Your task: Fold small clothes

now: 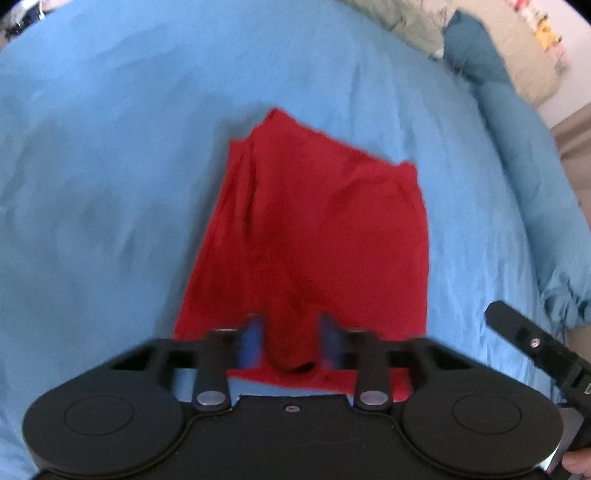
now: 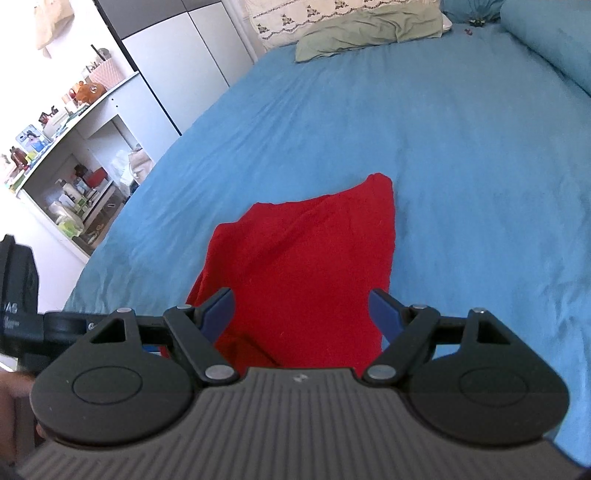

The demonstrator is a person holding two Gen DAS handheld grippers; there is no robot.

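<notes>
left tool (image 1: 291, 332) pinching near edge of red cloth (image 1: 317, 221), blurry; right tool (image 2: 303, 310) wide above cloth on bed (image 2: 461, 166).

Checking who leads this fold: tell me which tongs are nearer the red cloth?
Left. The left tongs pinch a fold at the red cloth's near edge; the right tongs hover open above it, not touching.

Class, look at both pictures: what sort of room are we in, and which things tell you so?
Most likely a bedroom. A wide bed with a blue sheet fills the view, pillows lie at its far end, and a white shelf unit crowded with bottles and small things stands beside it.
</notes>
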